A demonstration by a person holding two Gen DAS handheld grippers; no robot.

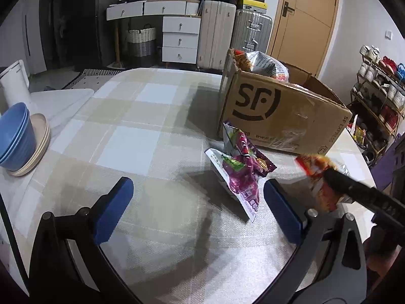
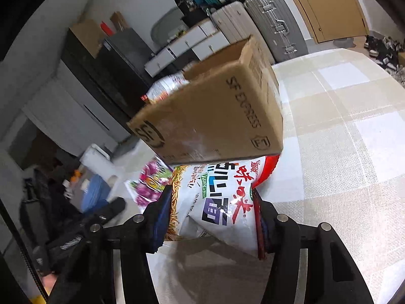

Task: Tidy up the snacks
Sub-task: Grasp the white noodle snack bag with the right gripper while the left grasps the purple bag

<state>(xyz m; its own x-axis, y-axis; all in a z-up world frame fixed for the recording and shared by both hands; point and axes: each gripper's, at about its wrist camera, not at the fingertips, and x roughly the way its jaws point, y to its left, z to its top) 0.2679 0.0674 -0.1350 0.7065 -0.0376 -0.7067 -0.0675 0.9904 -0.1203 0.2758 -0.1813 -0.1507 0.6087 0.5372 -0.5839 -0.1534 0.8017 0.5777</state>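
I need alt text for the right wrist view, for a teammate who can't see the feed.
The right gripper is clamped on a white and red instant noodle packet, held just in front of an open SF Express cardboard box on a checked tablecloth. A purple snack bag lies to the left, with suitcases behind.

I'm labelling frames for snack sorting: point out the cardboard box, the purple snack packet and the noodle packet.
cardboard box (image 1: pixel 283 111): left wrist view, printed front wall.
purple snack packet (image 1: pixel 243 177): left wrist view, crumpled middle.
noodle packet (image 2: pixel 217 202): right wrist view, white printed face.
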